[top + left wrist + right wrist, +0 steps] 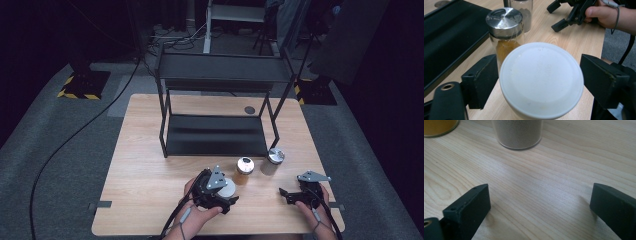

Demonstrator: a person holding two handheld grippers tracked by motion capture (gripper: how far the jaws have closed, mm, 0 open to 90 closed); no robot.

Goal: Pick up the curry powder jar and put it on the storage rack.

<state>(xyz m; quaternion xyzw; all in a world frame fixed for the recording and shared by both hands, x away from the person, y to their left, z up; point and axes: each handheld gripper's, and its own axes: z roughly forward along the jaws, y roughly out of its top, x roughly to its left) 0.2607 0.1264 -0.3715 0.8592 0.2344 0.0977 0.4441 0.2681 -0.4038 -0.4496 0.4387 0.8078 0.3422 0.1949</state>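
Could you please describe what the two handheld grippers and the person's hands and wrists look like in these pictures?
Both the left gripper and the right gripper are black, each with two blocky, flat-faced jaws and a grey three-cornered plate on top. A dark cable trails back from each along the forearm. The wrists are bare, with no sleeve in view, and a thin dark cord loops round the right hand at the wrist.

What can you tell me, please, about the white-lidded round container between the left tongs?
The white-lidded round container has a smooth, flat, matte lid that looks like plastic, closed over a pale body. It stands upright on the light wooden table, at its near edge, in front of the amber-filled glass jar with a metal shaker cap. The left tongs straddle it, one black jaw on each side; a narrow gap seems to remain, so the grip looks incomplete.
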